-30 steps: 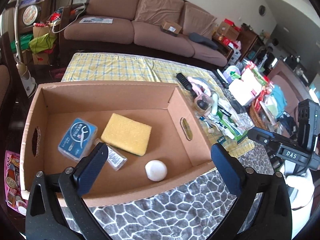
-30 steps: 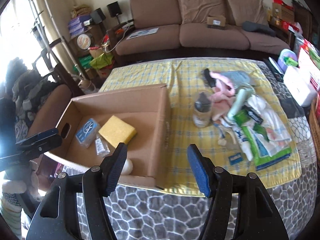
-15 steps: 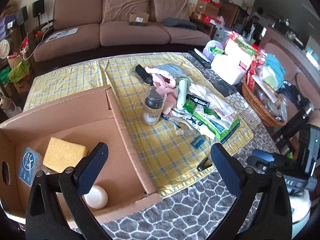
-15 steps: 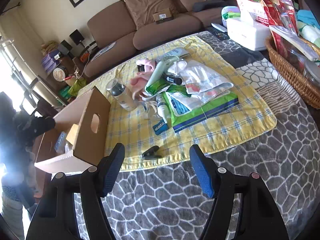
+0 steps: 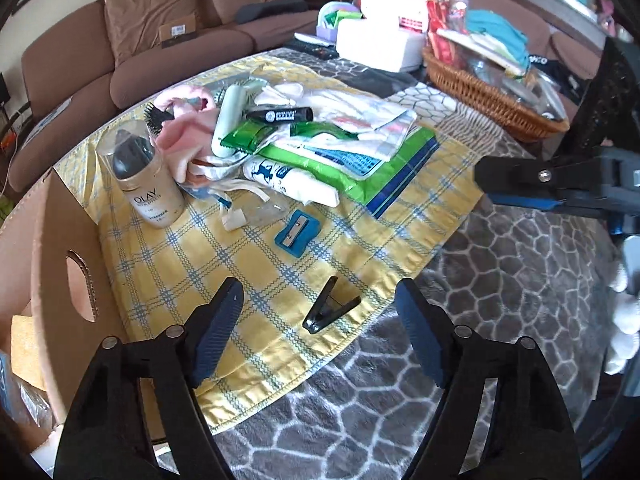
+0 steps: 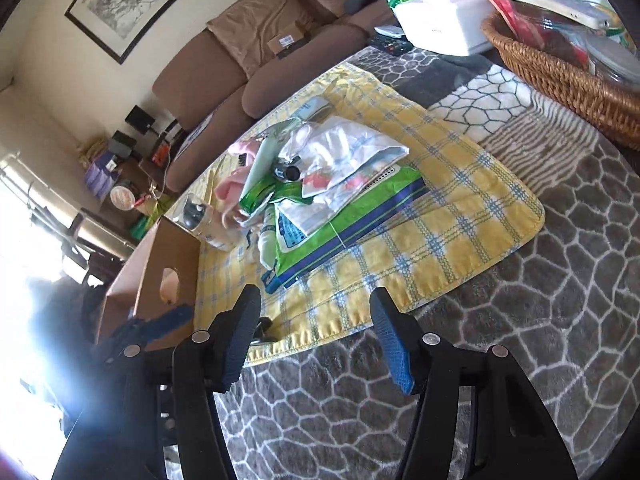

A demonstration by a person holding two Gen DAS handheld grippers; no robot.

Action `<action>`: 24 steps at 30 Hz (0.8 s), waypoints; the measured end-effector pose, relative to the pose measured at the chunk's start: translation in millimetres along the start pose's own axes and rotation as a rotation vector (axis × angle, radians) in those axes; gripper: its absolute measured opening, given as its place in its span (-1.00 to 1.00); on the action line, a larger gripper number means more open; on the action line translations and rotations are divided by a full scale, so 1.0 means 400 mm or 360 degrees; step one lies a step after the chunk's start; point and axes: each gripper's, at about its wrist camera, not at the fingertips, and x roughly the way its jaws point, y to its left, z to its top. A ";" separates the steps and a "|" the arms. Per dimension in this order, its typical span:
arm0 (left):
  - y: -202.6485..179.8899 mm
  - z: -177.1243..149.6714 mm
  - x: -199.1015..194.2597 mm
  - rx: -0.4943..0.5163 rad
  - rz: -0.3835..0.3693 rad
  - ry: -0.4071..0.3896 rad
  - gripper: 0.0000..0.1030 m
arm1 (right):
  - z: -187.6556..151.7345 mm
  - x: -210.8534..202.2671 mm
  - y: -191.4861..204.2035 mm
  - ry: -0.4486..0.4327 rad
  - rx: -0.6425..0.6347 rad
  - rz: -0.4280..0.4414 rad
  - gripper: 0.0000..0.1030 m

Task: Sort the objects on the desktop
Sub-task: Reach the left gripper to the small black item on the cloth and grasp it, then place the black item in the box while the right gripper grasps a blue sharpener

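Note:
A black binder clip (image 5: 330, 312) lies at the near edge of the yellow plaid cloth (image 5: 208, 264). My left gripper (image 5: 316, 300) hovers just over it, jaws closing, the clip between the fingers but untouched. My right gripper (image 6: 315, 304) is also closing, with only the cloth's edge (image 6: 460, 248) between its fingers; in that view the clip (image 6: 262, 326) peeks out behind its left finger. On the cloth sit a blue sharpener (image 5: 298, 234), an Olay bottle (image 5: 148, 184), a green packet (image 5: 360, 168) and a black marker (image 5: 280, 114). The cardboard box (image 5: 60, 248) stands at the left.
A wicker basket (image 5: 480, 92) full of packets and a white tissue box (image 5: 376, 44) stand at the table's far right. The right gripper's body (image 5: 540, 184) juts in from the right of the left wrist view. A brown sofa (image 6: 260, 60) lies behind. Grey patterned covering (image 6: 520, 340) lies nearest.
Both views have swung from the open box to the pile on the cloth. The left gripper has come down over the black clip and its fingers have narrowed. The right fingers narrowed slightly.

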 end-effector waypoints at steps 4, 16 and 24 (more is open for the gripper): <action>0.008 -0.026 0.069 -0.0021 -0.0023 0.0034 -0.06 | -0.003 0.010 0.007 0.0032 -0.0029 -0.0002 0.16; 0.092 -0.039 -0.098 -0.0258 -0.0307 -0.0165 -0.54 | -0.033 0.070 0.091 0.0103 -0.0299 -0.0053 0.08; 0.255 -0.035 -0.345 -0.0382 -0.0362 -0.0329 -0.54 | -0.070 0.233 0.209 0.0220 -0.0689 -0.0087 -0.09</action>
